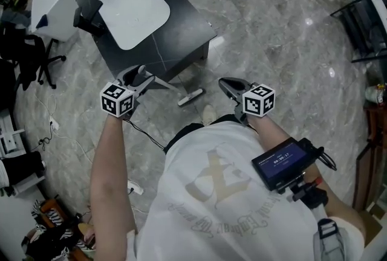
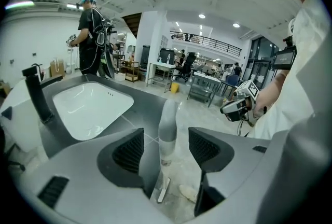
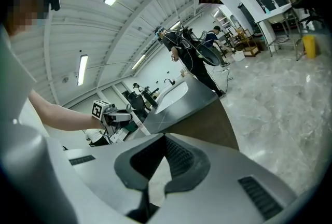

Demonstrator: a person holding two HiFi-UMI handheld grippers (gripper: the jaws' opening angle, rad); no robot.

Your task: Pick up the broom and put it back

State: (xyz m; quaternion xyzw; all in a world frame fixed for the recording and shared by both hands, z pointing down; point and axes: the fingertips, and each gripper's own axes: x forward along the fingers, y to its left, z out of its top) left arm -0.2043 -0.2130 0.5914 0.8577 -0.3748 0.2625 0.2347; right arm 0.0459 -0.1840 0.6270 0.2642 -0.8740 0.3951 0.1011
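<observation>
floor [image 1: 272, 42]: glossy marbled stone | counter [image 1: 187, 18]: matt dark | basin [image 1: 133, 9]: glossy white | broom handle [image 2: 167, 124]: smooth pale plastic

The broom handle [image 2: 167, 124] stands between the left gripper [image 1: 147, 78]'s spread fingers [image 2: 129, 151], clear of both. Beyond and left of them the sink cabinet [image 2: 129, 98] blocks; marble floor [image 2: 199, 111] to their right lies open.

My left tongs [image 1: 144, 79] are held out ahead on my left, tipped downward, with the jaws spread wide. The broom handle [image 2: 167, 122] stands in the gap and neither pad presses it. My bare left forearm [image 1: 109, 157] runs straight back from their marker cube [image 1: 117, 99]. My right tongs [image 1: 230, 86] are held beside them on my right, well apart from them, jaws closed together on nothing. My right forearm [image 1: 273, 128] runs back close by my torso.
</observation>
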